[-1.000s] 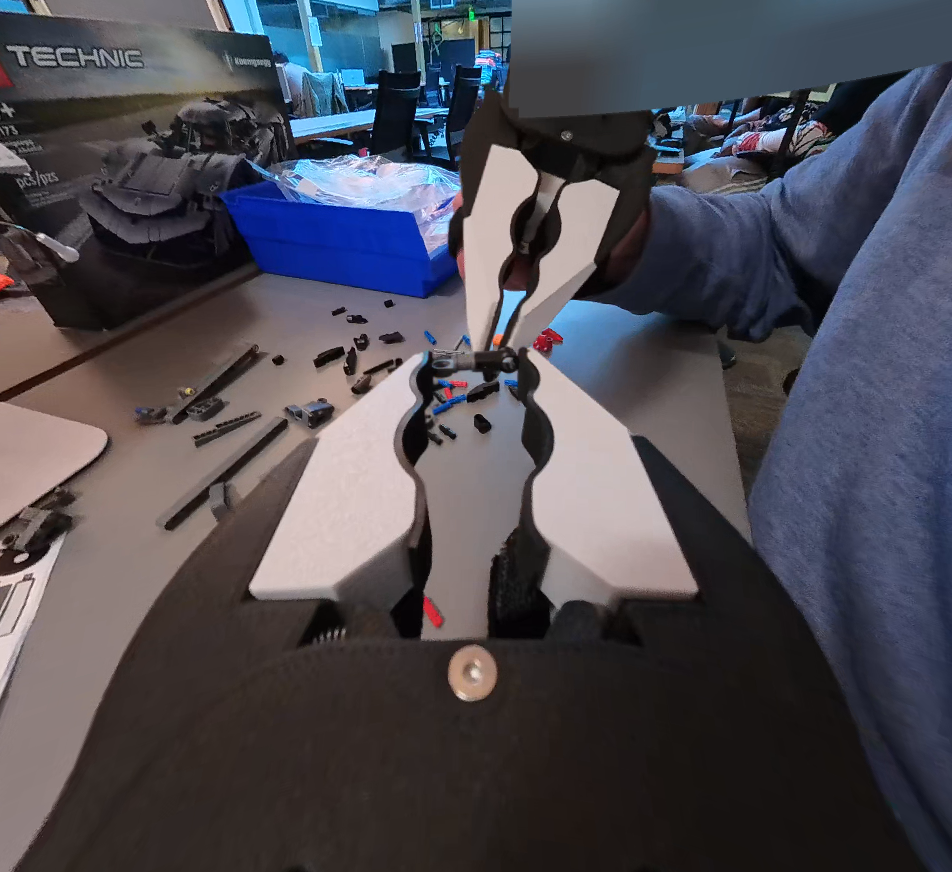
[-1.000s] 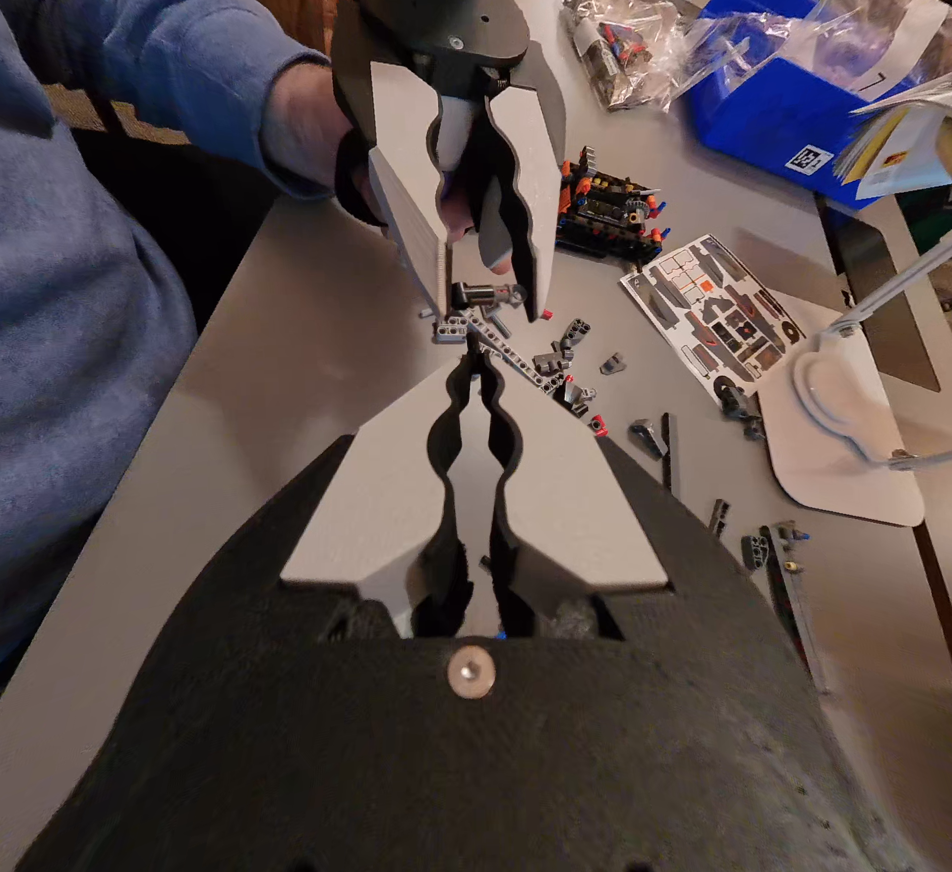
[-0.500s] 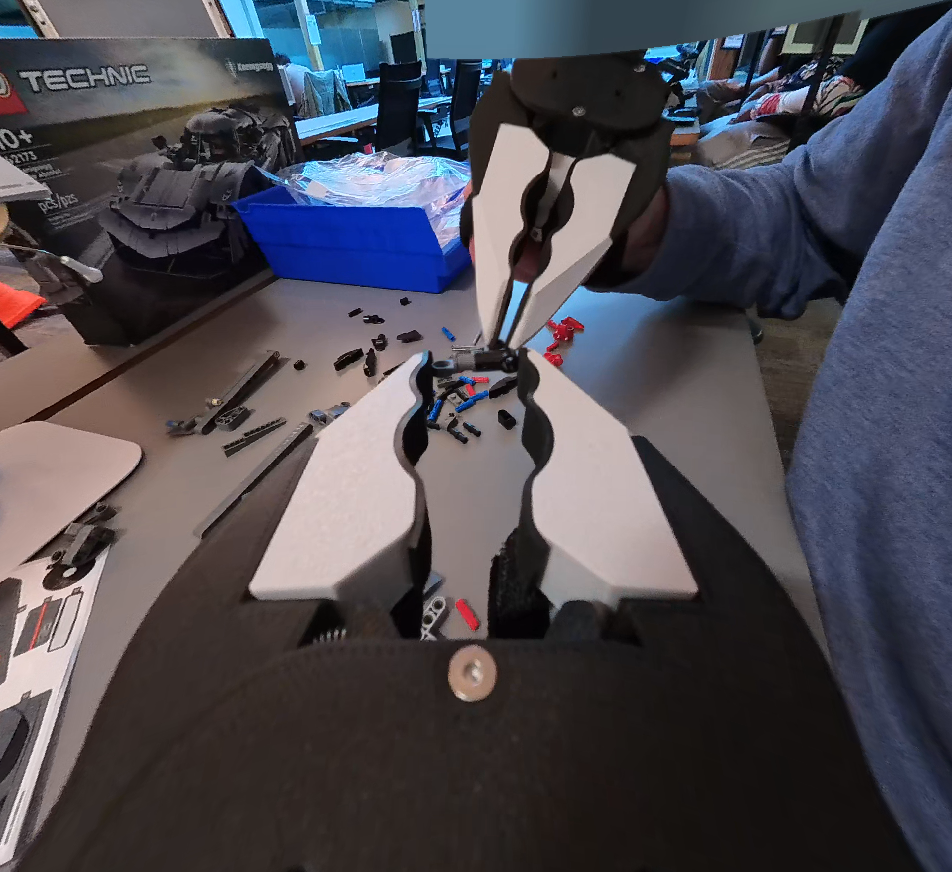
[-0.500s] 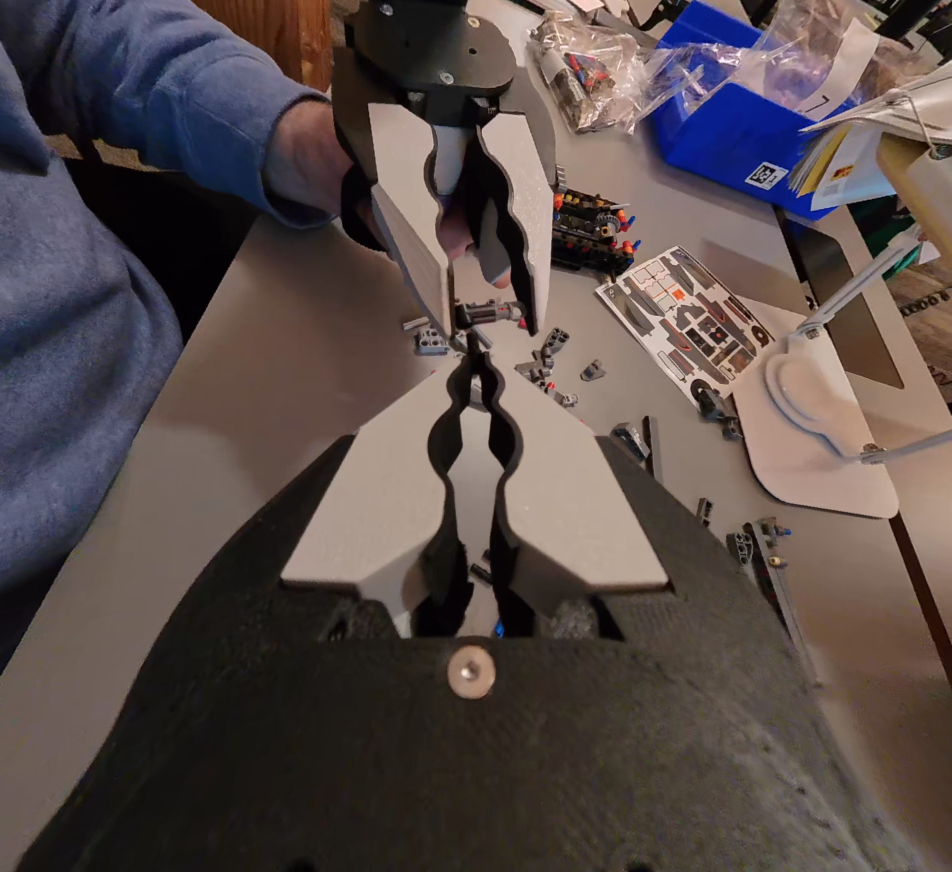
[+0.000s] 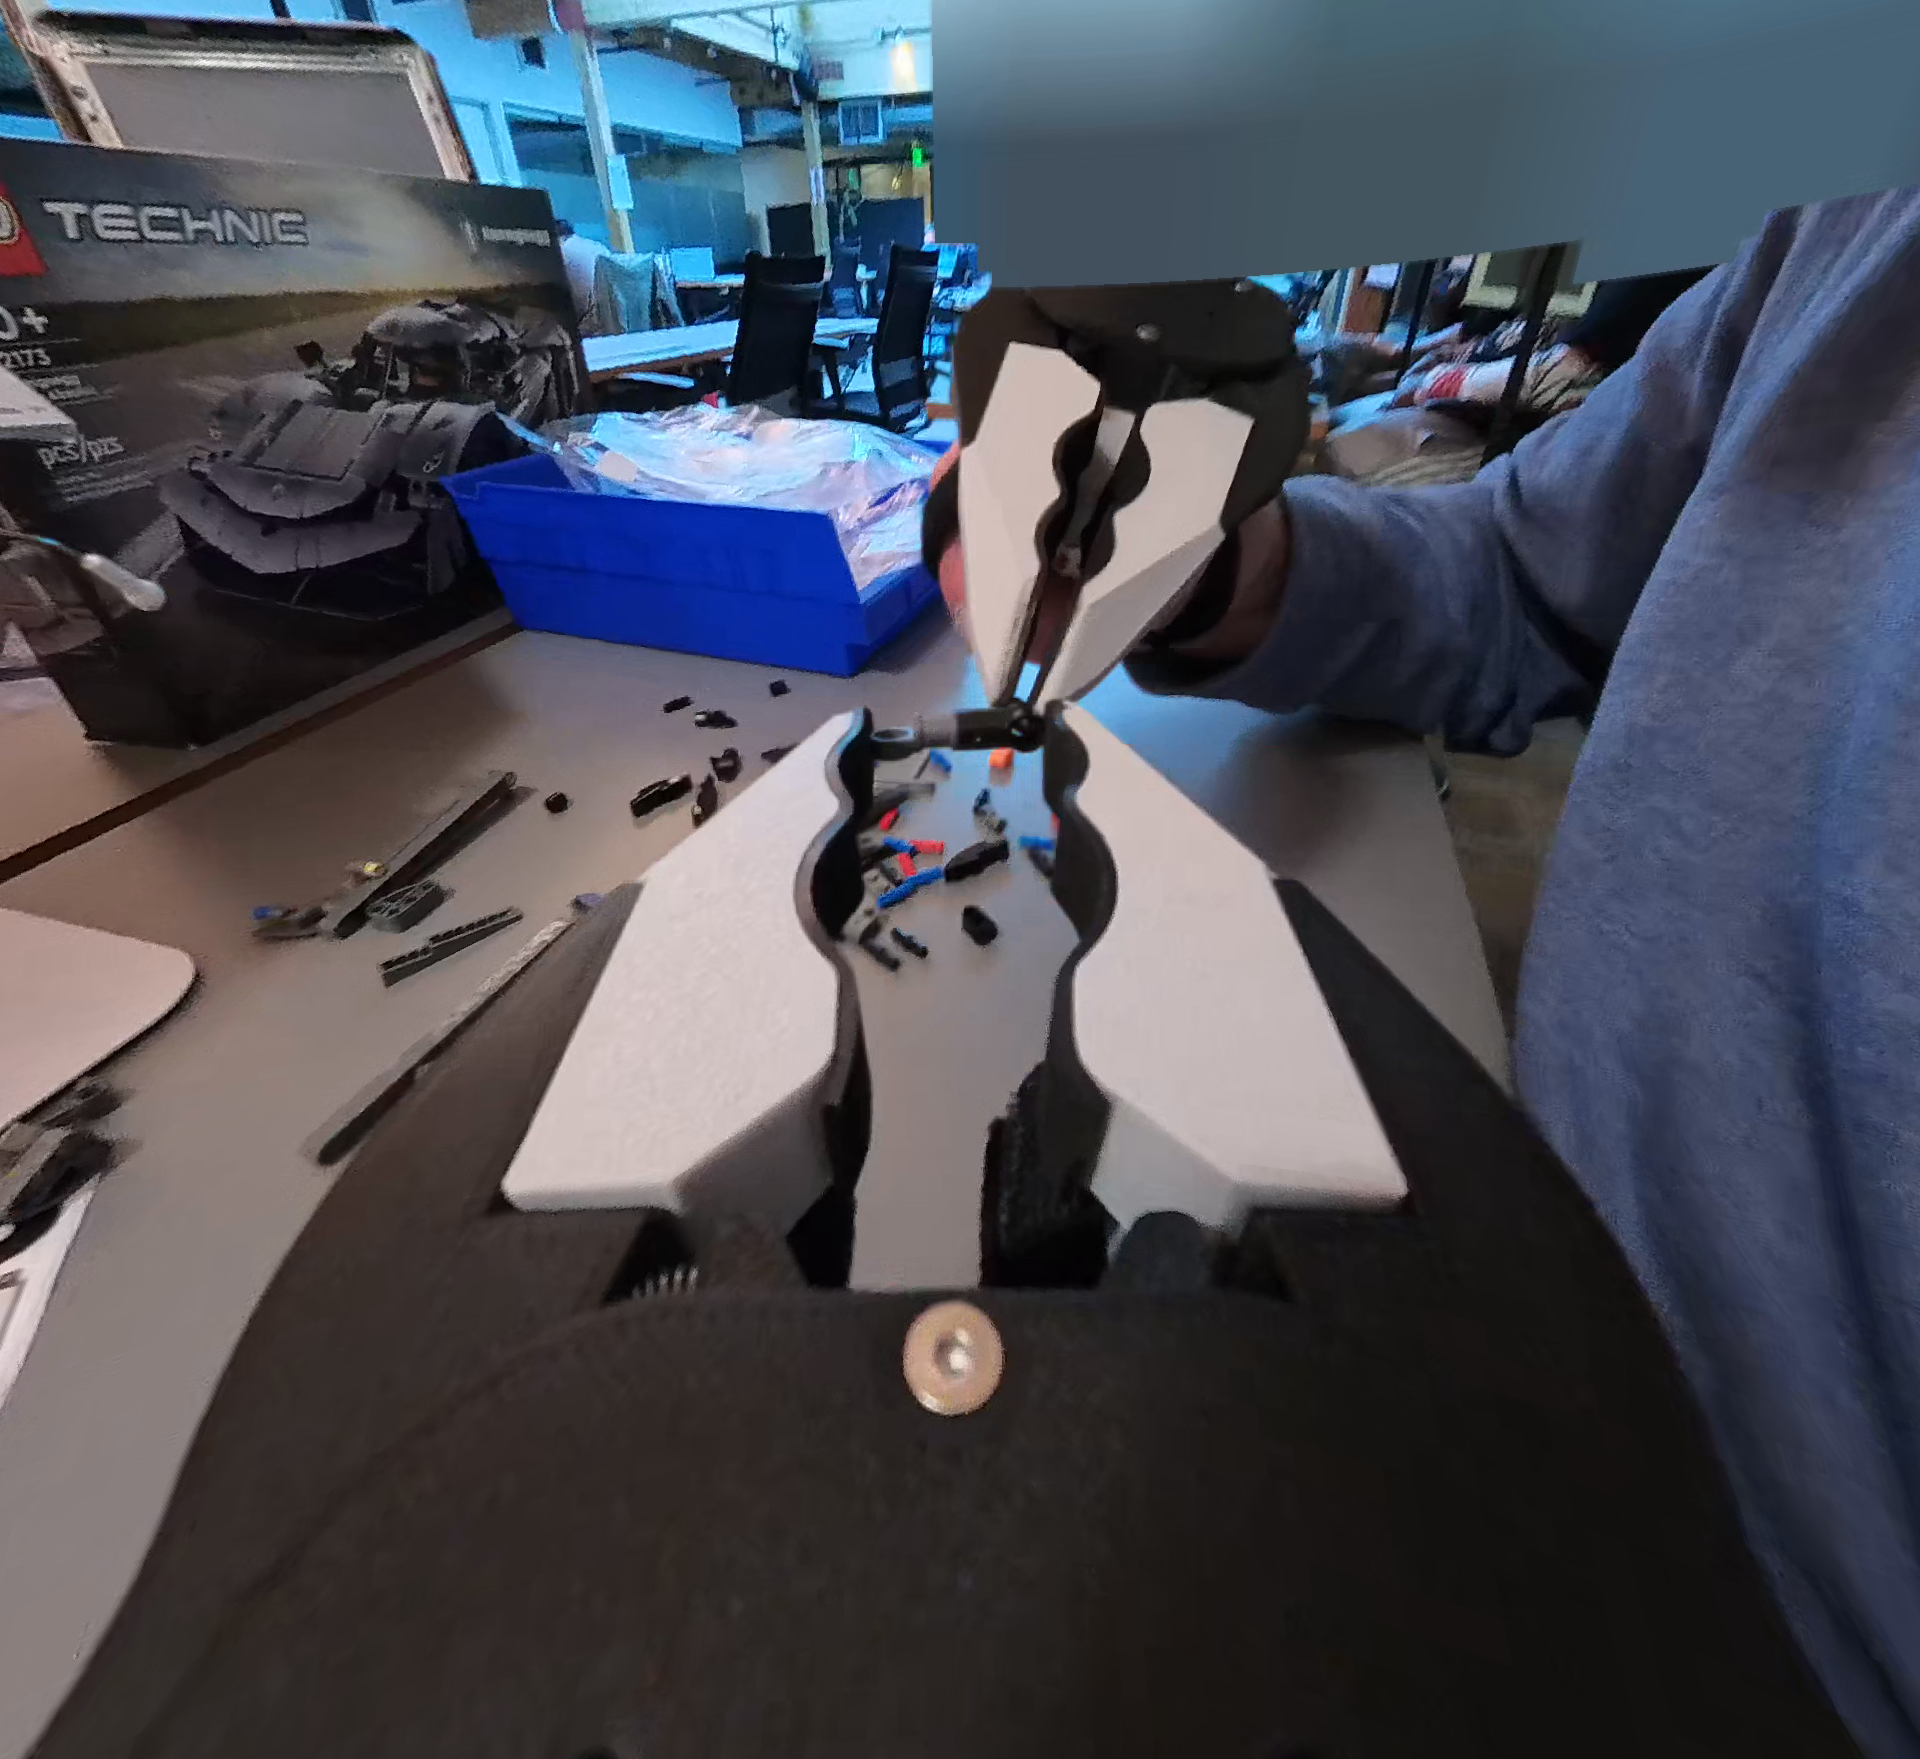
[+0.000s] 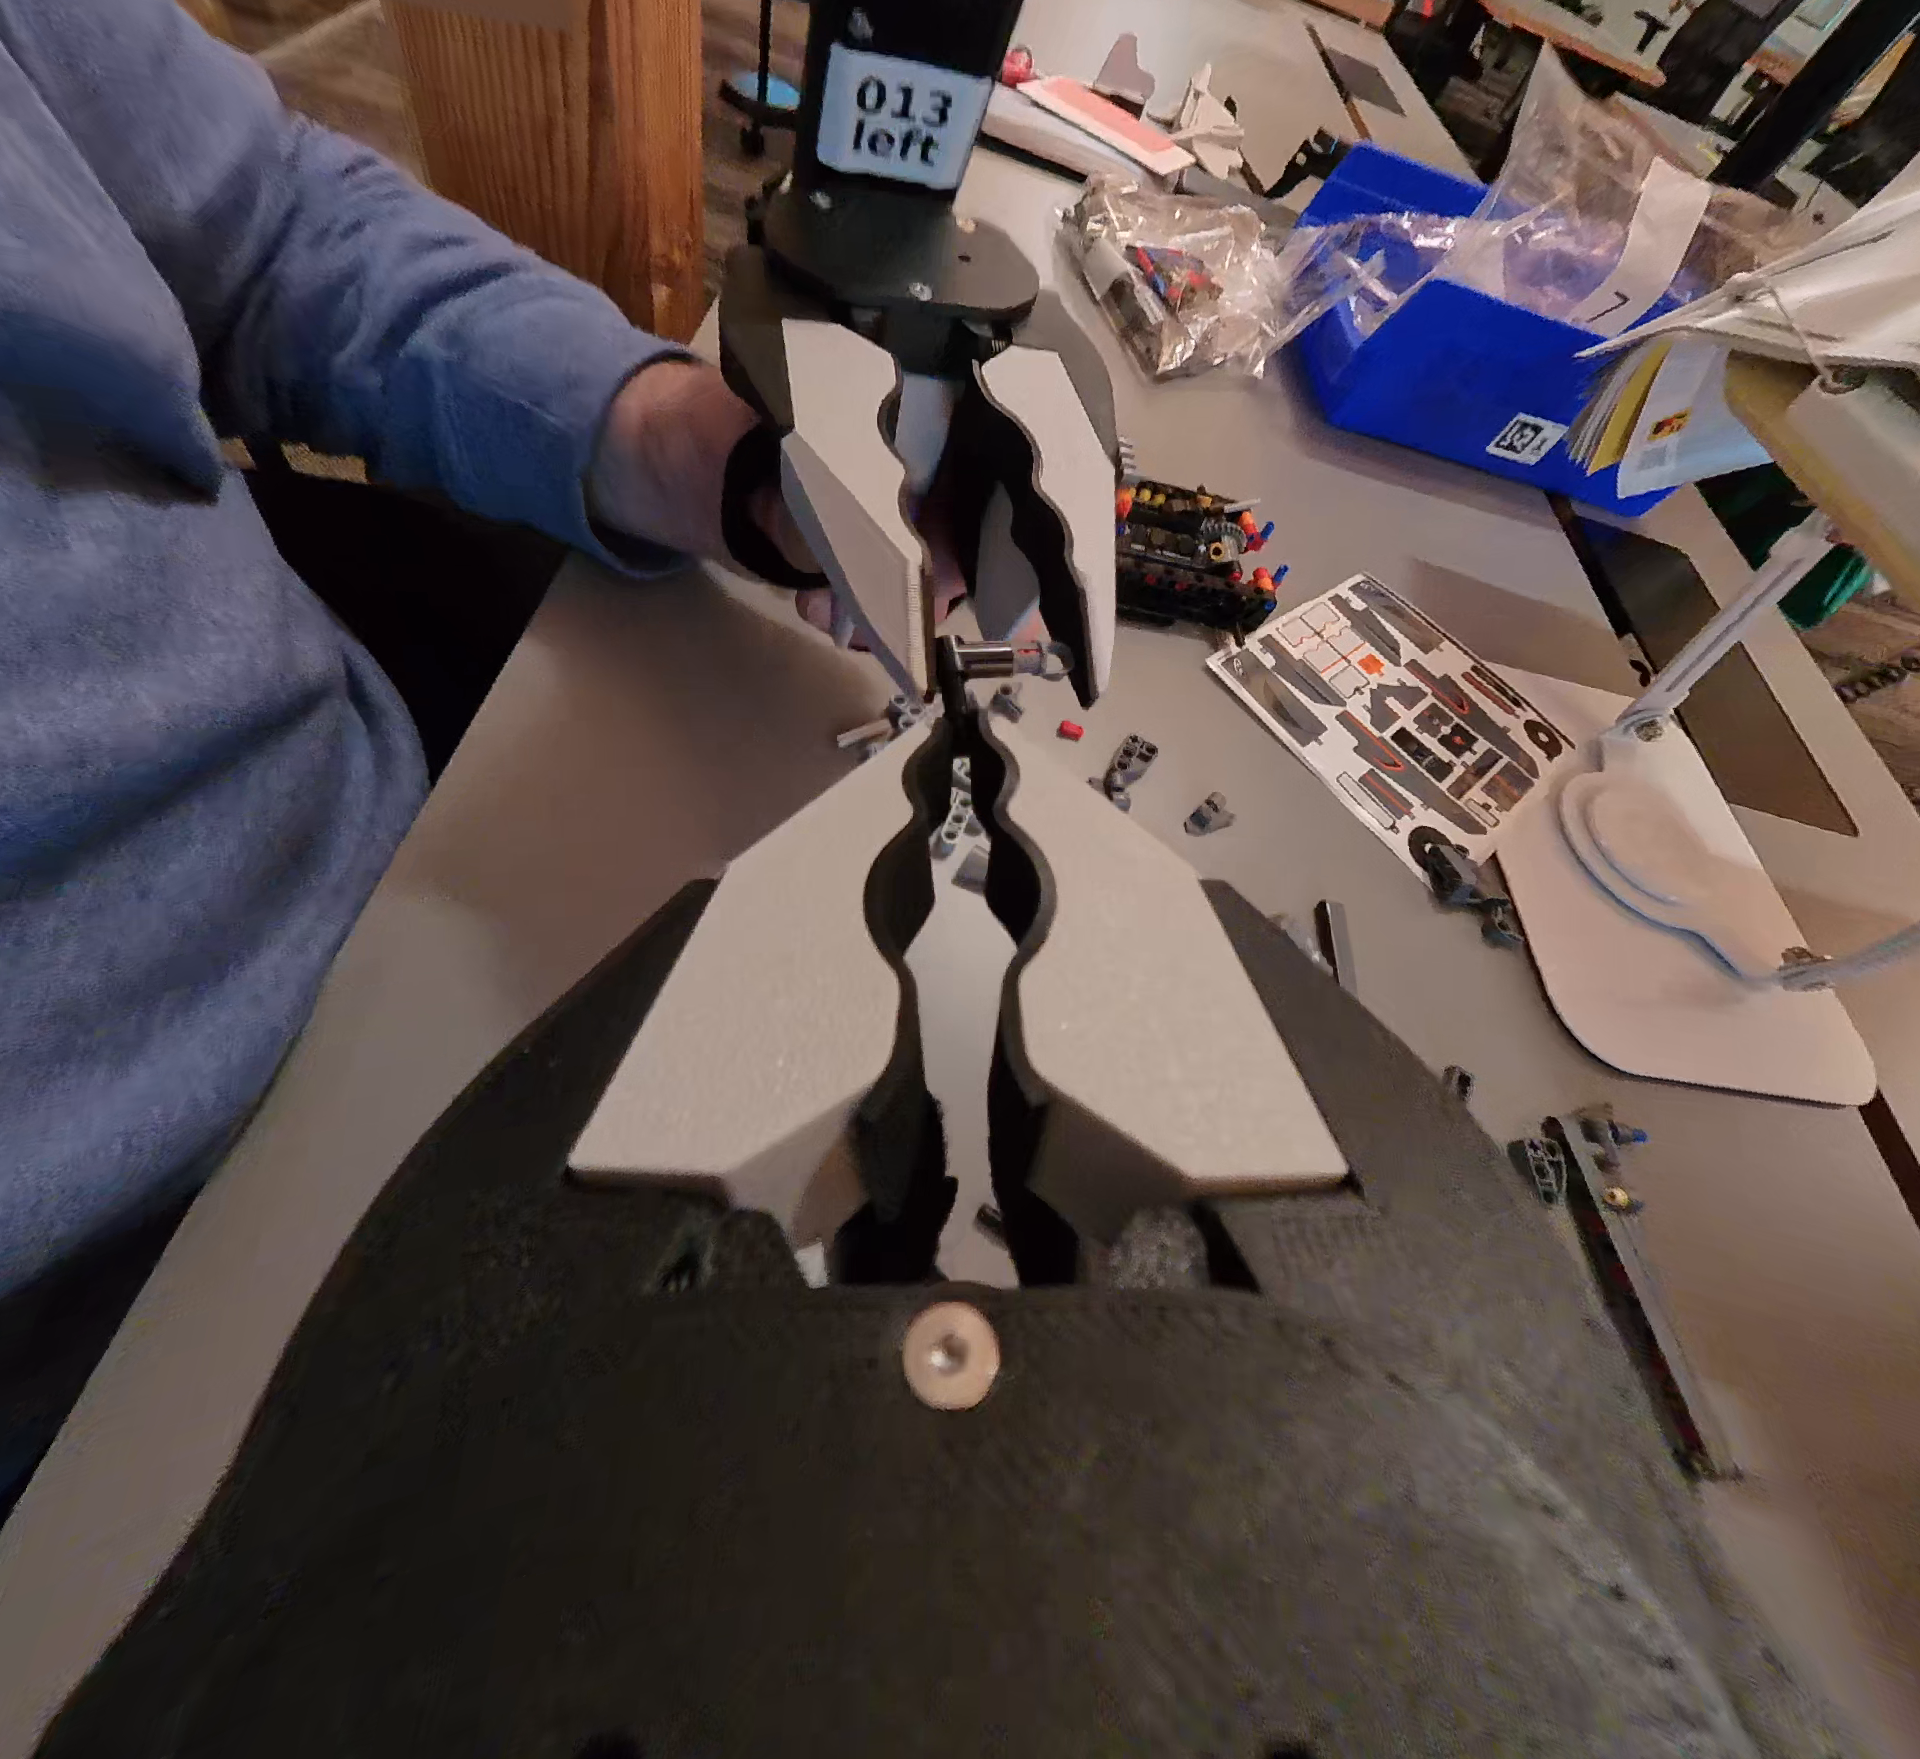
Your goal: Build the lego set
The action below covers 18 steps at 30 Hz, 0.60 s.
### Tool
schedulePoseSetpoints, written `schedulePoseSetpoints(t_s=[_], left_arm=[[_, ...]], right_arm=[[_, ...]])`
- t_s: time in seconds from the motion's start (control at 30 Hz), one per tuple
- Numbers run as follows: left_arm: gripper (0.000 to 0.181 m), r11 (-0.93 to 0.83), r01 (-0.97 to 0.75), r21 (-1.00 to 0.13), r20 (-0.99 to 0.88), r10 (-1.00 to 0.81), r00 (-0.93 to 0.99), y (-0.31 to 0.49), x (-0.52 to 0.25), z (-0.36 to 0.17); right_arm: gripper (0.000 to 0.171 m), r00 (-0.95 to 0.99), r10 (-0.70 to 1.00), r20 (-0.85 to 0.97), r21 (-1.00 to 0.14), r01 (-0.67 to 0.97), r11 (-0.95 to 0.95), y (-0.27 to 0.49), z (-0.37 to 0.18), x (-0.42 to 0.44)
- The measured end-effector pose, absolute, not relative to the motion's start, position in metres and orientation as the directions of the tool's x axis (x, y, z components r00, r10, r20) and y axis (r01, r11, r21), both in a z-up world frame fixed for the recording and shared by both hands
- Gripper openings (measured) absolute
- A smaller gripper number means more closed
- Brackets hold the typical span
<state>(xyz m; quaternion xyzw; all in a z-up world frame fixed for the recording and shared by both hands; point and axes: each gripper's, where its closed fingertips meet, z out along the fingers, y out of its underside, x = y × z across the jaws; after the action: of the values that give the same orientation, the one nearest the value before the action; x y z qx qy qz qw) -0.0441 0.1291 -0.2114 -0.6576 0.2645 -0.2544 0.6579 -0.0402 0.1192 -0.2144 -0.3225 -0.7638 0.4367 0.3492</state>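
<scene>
My left gripper [image 5: 961, 730] is shut on a small dark grey shaft piece [image 5: 971, 727] with a light ring at one end, held crosswise between its fingertips above the table. My right gripper [image 6: 954, 738] is shut on a thin black piece [image 6: 951, 686] that meets one end of the shaft piece [image 6: 992, 660]. In the left wrist view the right gripper [image 5: 1027, 701] comes down from above. In the right wrist view the left gripper [image 6: 997, 681] hangs tips-down from above. The two grippers are tip to tip.
Loose small black, blue and red pieces [image 5: 914, 868] and long black beams [image 5: 436, 847] lie on the grey table. A blue bin [image 5: 675, 566] and the set's box [image 5: 260, 421] stand behind. A partly built assembly [image 6: 1195, 556], sticker sheet [image 6: 1392, 733] and white lamp base [image 6: 1683, 961] lie to the right. Left and right tips are no more than a few centimetres apart.
Both grippers have risen together, higher above the table, still tip to tip. Their holds on the pieces look the same.
</scene>
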Motion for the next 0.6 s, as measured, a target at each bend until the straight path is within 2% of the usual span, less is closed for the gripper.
schedulePoseSetpoints(t_s=[0.23, 0.6], left_arm=[[0.03, 0.032, 0.064, -0.997, 0.021, -0.723, 0.69, 0.125, -0.04, -0.199], [0.03, 0.021, -0.063, -0.998, -0.06, -0.694, 0.718, 0.128, -0.04, -0.207]], right_arm=[[0.0, -0.527, 0.799, 0.29, -0.896, 0.143, 0.42, 0.115, -0.2, -0.038], [0.0, -0.481, 0.766, 0.426, -0.801, 0.194, 0.567, 0.118, -0.208, -0.038]])
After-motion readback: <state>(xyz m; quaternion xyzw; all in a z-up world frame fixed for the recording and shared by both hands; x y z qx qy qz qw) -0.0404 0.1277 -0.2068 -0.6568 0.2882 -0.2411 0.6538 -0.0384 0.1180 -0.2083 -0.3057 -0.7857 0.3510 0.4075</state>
